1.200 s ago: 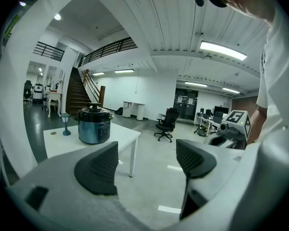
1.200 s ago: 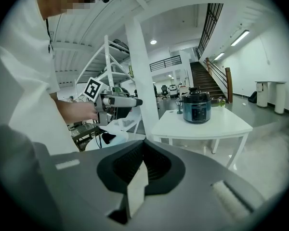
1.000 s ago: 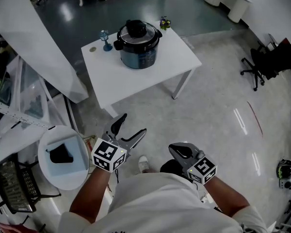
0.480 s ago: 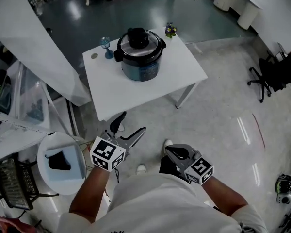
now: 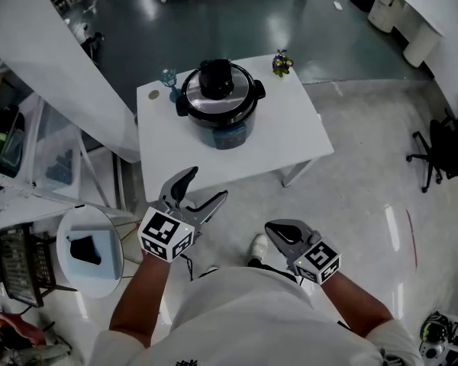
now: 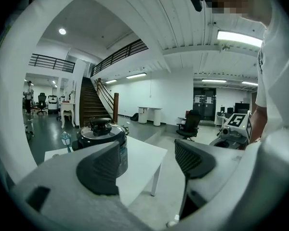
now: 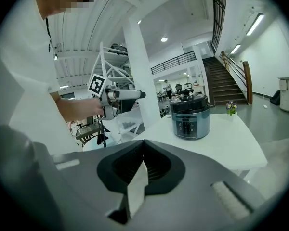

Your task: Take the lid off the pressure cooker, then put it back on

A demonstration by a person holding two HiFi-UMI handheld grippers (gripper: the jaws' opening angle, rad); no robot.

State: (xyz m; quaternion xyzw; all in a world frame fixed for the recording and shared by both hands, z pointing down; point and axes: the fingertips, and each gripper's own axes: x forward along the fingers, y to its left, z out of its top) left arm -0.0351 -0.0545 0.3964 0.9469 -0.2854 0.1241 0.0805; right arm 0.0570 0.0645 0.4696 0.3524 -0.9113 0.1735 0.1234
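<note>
the pressure cooker (image 5: pixel 217 104), lid on, stands on the white bench (image 5: pixel 290 139), well ahead of the left gripper (image 5: pixel 204 191), jaws apart, and the right gripper (image 5: pixel 281 233), jaws together, over a glossy floor (image 5: pixel 359 197).

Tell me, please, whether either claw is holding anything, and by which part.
Nothing is held: the left claw is open and empty, the right claw shut on nothing.

Clear across bare floor (image 5: pixel 351 197) and the near half of the white table (image 5: pixel 290 139) up to the pressure cooker (image 5: pixel 217 101), crowded only by a blue goblet (image 5: pixel 168 77) just beside its left and a flower pot (image 5: pixel 281 63) at the far right corner.
</note>
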